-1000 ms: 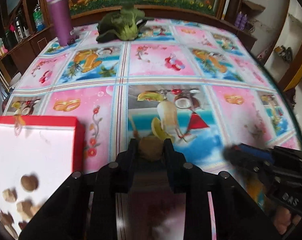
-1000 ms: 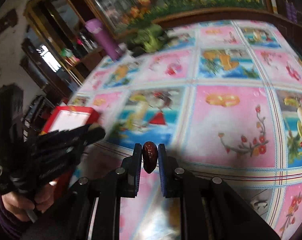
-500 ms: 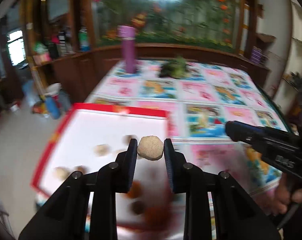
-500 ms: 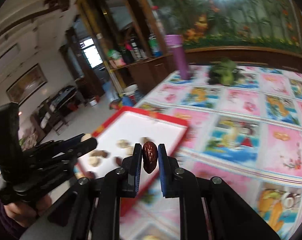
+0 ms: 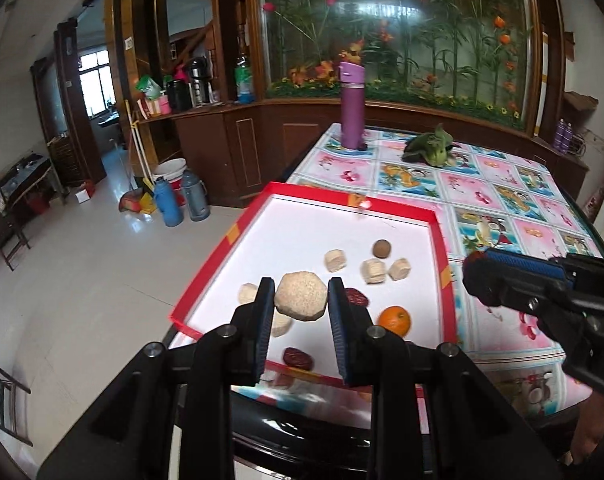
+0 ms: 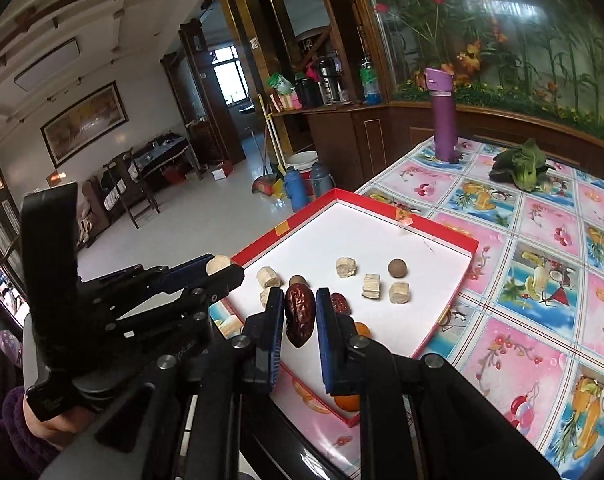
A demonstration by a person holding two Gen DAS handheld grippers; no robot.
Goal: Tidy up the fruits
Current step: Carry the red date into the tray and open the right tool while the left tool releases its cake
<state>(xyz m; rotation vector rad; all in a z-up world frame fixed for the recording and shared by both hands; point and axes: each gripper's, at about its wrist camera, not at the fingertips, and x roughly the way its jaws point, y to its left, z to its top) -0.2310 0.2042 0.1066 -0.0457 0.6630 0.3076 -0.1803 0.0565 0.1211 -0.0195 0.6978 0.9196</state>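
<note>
Both hands loaded, both over the near end of the red-rimmed white cardboard tray. My left gripper is pinching a pale beige faceted lump, pads pressed on its left and right sides. My right gripper is clamped on a dark red wrinkled dried date, long axis running up-down between the pads, lower tip hanging clear below them.

In the tray: small pale beige chunks mid-tray, a round brown nut-like ball further back, two more dark red dates near edge, a small orange citrus fruit near right.

Key relation: tray floor lies below and slightly ahead of both tools, so each drop looks like a short lower-and-release. Left lump sits above the near-left pale chunks; right date sits just left of a lying date, so I judge like goes by like. In the right wrist view the left gripper is to the left, near the tray's left rim. Neither hand is clearly nearer.
</note>
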